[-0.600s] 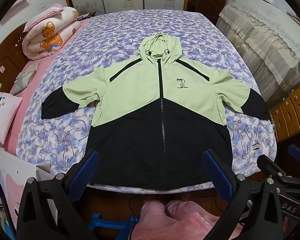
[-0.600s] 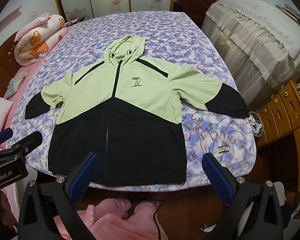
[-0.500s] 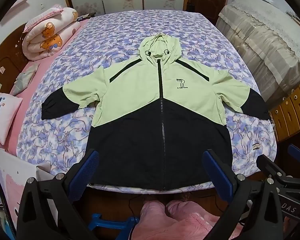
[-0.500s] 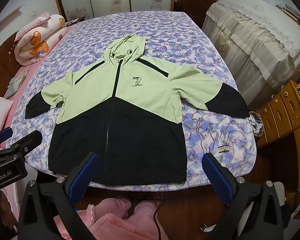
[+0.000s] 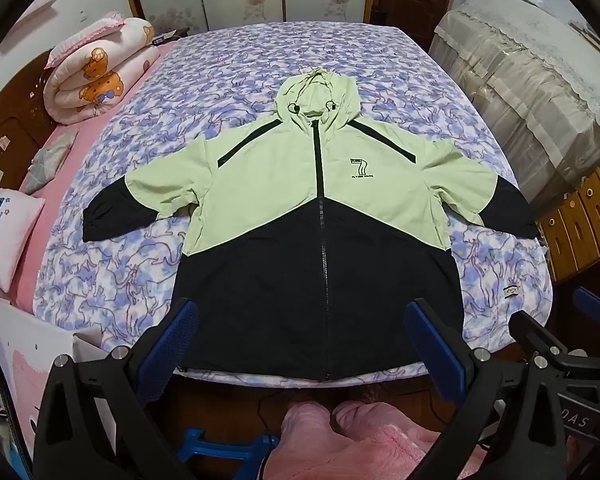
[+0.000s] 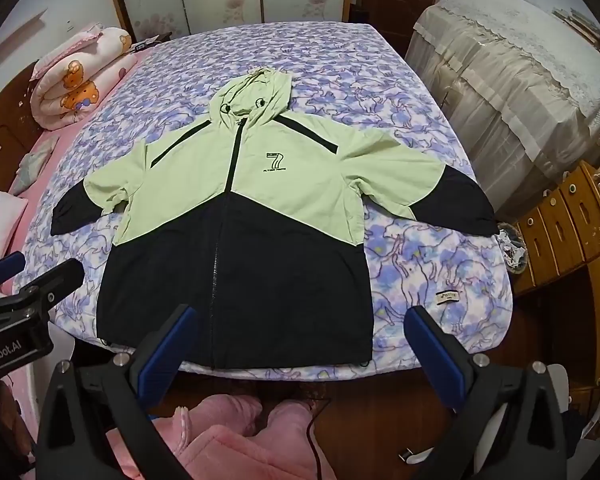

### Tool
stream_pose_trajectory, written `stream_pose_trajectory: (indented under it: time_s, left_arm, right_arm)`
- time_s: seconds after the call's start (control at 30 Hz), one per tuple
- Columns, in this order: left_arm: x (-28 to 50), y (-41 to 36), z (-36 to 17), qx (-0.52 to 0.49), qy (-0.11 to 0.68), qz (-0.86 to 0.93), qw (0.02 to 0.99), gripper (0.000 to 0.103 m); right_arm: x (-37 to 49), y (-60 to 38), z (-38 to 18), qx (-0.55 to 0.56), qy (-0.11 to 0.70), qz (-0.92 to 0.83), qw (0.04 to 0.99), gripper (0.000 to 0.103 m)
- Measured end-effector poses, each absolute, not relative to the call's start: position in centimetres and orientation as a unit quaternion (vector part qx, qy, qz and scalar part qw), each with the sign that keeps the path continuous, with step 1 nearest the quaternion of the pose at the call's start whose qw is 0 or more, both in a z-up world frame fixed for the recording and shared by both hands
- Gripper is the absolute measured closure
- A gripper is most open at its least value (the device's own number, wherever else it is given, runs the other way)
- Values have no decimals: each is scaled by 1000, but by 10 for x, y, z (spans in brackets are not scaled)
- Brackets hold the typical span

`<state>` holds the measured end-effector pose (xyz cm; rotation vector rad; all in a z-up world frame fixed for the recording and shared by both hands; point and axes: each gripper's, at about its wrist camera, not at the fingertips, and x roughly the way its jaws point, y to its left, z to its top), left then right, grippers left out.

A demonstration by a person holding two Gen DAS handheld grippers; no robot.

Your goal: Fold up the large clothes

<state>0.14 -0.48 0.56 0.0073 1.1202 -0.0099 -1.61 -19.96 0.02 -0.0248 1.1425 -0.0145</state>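
The jacket is thin woven cloth, matt, lightly creased in its pale green part and smoother in its black part, with a toothed zip down the front. The bedspread under it looks like soft fleecy cloth. The rolled quilt is padded cloth. The left gripper and right gripper are matt black plastic with small shiny metal screws; their fingers carry textured blue pads. The drawers are glossy varnished wood.
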Motion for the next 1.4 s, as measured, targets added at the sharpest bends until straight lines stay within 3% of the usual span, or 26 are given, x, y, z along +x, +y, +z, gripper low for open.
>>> stream_pose_trajectory:
  time_s: [1.4]
  left_arm:
    - [-3,-13,7,17,536,-8,844,1]
  right_arm:
    - [-18,-224,-10,4,553,-3,833,0]
